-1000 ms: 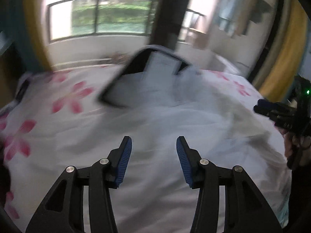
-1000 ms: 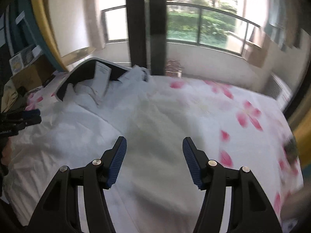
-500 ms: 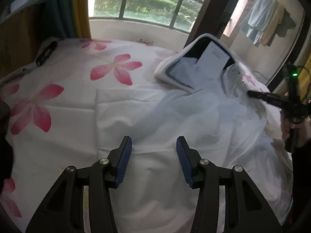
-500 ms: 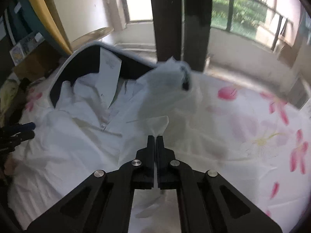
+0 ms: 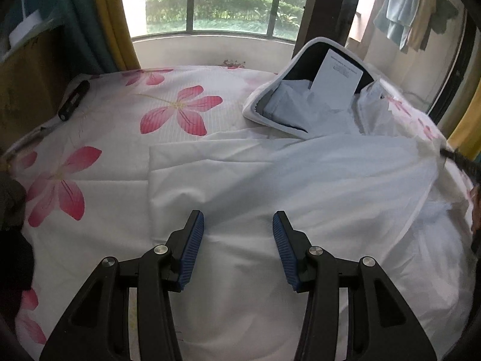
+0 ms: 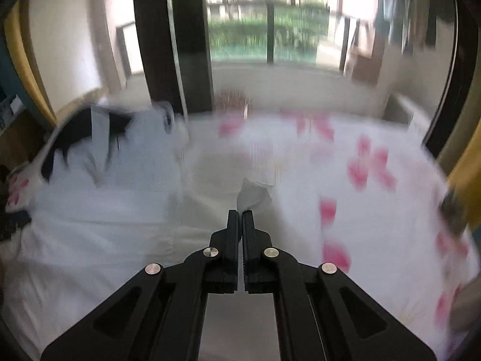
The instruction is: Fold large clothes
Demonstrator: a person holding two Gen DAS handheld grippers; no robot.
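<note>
Left wrist view. The left tongs (image 5: 238, 225) stood wide apart and held nothing, poised just above the near part of a large white garment (image 5: 300, 186) spread over the bed (image 5: 99, 138), whose sheet bore pink flowers. The garment lay mostly flat; its left edge ran straight and square, and its right part rose toward the far right, where a dark tip, apparently the right tongs (image 5: 457, 159), pulled the cloth up into a ridge. At the far side, an open white case (image 5: 270, 102) with a dark lining held pale cloth and a sheet of paper (image 5: 336, 82), and touched the garment's far edge. A dark slim object (image 5: 73, 100) lay at the far left of the bed, well apart.

Right wrist view. The picture was blurred by motion. The right tongs (image 6: 240, 215) were closed on a small peak of the white garment (image 6: 254, 194), which stood up just beyond their tips. The garment (image 6: 105, 210) stretched to the left, the flowered bed sheet (image 6: 369, 165) to the right.

Judgement. The step in hand appeared to be carrying a gripped edge of the garment across to make a fold. To do it well, the right tongs should keep firm hold and carry the edge low and level so that it lands parallel to the straight left edge. The left tongs would serve best by pressing the cloth along the intended crease. Thin cloth may slip from so small a pinch or drag the lower layer into wrinkles.
</note>
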